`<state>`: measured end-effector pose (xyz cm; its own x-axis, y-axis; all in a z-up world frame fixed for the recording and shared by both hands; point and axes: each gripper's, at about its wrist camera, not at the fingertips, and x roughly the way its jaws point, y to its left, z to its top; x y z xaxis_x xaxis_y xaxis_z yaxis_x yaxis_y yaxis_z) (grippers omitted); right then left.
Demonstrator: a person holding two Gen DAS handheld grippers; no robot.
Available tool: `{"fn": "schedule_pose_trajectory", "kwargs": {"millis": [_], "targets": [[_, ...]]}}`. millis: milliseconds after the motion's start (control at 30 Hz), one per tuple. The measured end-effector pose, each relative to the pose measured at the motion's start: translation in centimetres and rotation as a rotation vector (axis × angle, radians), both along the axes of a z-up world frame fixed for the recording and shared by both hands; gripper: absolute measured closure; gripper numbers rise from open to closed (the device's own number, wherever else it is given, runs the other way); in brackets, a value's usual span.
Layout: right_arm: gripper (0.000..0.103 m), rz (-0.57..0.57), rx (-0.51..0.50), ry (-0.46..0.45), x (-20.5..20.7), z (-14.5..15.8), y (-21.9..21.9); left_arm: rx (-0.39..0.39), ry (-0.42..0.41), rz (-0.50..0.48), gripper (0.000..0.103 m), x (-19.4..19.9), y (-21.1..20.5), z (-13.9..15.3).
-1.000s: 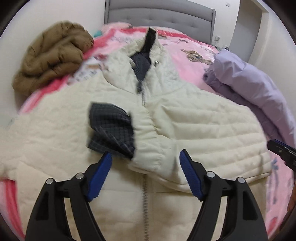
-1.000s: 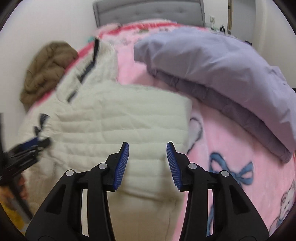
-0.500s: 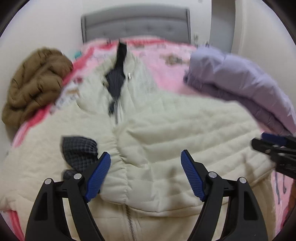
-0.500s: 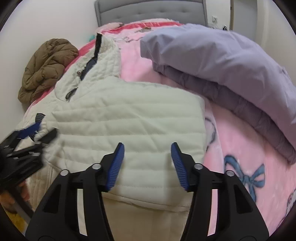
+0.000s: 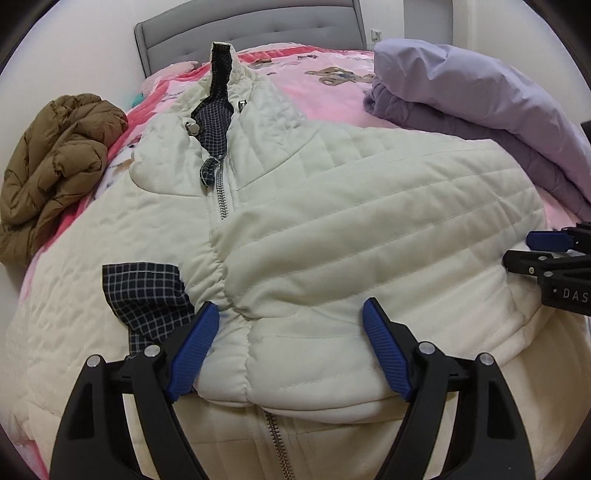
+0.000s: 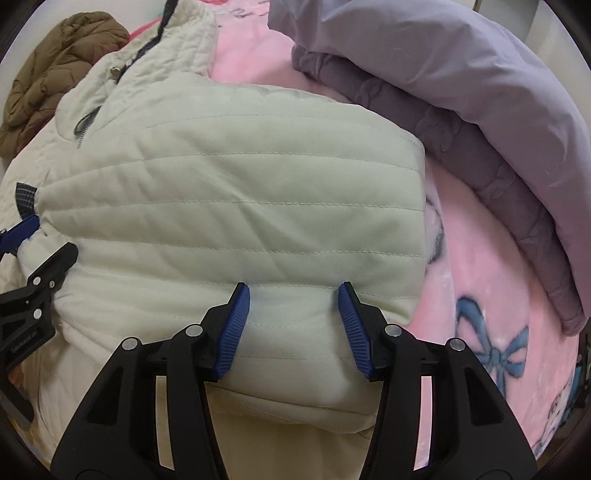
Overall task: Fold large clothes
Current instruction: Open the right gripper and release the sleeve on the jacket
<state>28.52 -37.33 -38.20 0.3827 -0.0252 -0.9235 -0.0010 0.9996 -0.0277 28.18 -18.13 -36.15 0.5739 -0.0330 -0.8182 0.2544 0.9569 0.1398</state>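
Note:
A cream quilted jacket (image 5: 332,229) lies face up on the bed, zipped, its right sleeve folded across the chest. The sleeve's cuff (image 5: 218,280) shows a dark checked lining (image 5: 147,295). My left gripper (image 5: 291,350) is open, low over the folded sleeve near the cuff, fingers either side of it. My right gripper (image 6: 291,325) is open over the lower edge of the folded sleeve (image 6: 240,206); it also shows at the right edge of the left wrist view (image 5: 554,258). The left gripper shows at the left edge of the right wrist view (image 6: 33,266).
A pink patterned blanket (image 6: 480,295) covers the bed. A folded lilac duvet (image 5: 480,107) lies on the right. A crumpled brown puffer jacket (image 5: 55,166) lies at the left by the wall. A grey headboard (image 5: 251,33) is at the back.
Both grippers have moved forward and lower over the folded sleeve. The left gripper has shifted right, from beside the cuff to astride it. Both stay open.

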Motion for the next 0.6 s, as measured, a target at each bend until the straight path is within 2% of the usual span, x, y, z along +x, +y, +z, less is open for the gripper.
{"fn": "schedule_pose_trajectory", "kwargs": {"millis": [67, 133, 200, 300, 400, 500, 600], "targets": [[0.054, -0.010, -0.004, -0.001, 0.0, 0.6, 0.3, 0.004, -0.019, -0.004, 0.023, -0.5, 0.0, 0.4], [0.053, -0.021, 0.028, -0.043, -0.6, 1.9, 0.6, -0.035, -0.039, -0.005, 0.017, -1.1, 0.7, 1.2], [0.054, -0.013, 0.057, -0.084, -1.3, 2.9, 1.0, -0.058, -0.064, 0.028, 0.014, -1.5, 1.8, 2.1], [0.053, 0.021, 0.049, -0.113, -2.2, 4.1, 2.7, -0.108, -0.078, 0.095, 0.013, -2.2, 4.4, 3.5], [0.047, 0.078, 0.065, -0.135, -3.1, 5.3, 5.2, -0.118, -0.090, 0.245, 0.013, -3.6, 9.1, 4.8], [0.039, 0.154, 0.091, -0.162, -4.0, 6.7, 8.7, -0.185, -0.070, 0.419, 0.011, -5.6, 14.9, 5.2], [0.035, 0.224, 0.119, -0.177, -4.5, 7.8, 12.0, -0.254, -0.059, 0.664, 0.010, -8.7, 22.6, 4.9]]}}
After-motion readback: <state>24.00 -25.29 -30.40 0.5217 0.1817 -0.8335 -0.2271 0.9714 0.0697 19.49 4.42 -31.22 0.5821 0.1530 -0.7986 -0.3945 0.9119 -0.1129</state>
